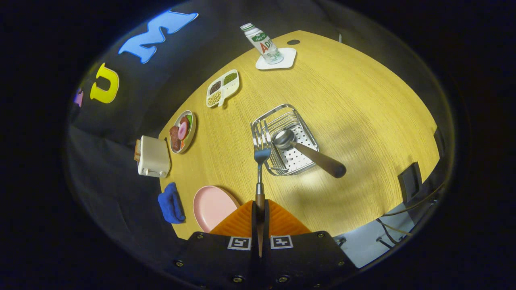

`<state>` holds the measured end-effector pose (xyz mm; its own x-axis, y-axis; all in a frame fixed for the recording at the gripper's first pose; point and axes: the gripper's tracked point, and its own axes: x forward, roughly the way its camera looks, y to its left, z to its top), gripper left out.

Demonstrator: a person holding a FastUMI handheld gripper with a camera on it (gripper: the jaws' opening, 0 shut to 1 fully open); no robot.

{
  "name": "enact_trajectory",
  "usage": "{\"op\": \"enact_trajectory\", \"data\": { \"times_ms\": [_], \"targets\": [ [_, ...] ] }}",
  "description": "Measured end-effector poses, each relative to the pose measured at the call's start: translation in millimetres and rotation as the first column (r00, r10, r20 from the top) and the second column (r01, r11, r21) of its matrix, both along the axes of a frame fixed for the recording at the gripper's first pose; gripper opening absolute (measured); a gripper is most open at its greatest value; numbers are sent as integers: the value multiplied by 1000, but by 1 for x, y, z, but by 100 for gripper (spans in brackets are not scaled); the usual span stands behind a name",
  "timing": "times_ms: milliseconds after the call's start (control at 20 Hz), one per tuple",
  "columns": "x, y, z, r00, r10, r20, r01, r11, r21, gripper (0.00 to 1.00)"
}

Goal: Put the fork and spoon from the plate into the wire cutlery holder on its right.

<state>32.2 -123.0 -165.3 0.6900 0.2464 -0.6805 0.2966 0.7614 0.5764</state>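
Holding a silver metal fork with a brown handle (261, 161), the orange-fingered hand-held gripper (260, 209) has both fingers pressed together on the fork's handle. Fork points straight ahead from the fingertips, tines (260, 139) over the near-left rim of the rectangular silver wire cutlery holder (284, 139); cannot tell if tines touch the wire. Holder sits on the yellow wooden table (354, 108), just ahead of the fingers. Silver spoon with a brown wooden handle (308, 153) already lies in the holder, bowl down inside, handle leaning out over the near-right edge. Round pink plate (211, 207) sits just left of the fingers, bare. Blue cloth (170, 203) beside the plate, further left. Cream toaster (152, 157) beyond the cloth at the table edge. Round dish of toy food (182, 131) just past the toaster. White three-part tray with grains (223, 88) further off. Clear bottle with white cap (263, 43) stands on a white square coaster (278, 60) at the far side.
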Motion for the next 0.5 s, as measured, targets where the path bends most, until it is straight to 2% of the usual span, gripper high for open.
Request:
{"op": "enact_trajectory", "data": {
  "times_ms": [150, 500],
  "targets": [
    [3, -1, 6, 1000, -11, -25, 12, 998, 61, 3],
    [1, -7, 2, 993, -26, -118, 37, 995, 98, 3]
  ]
}}
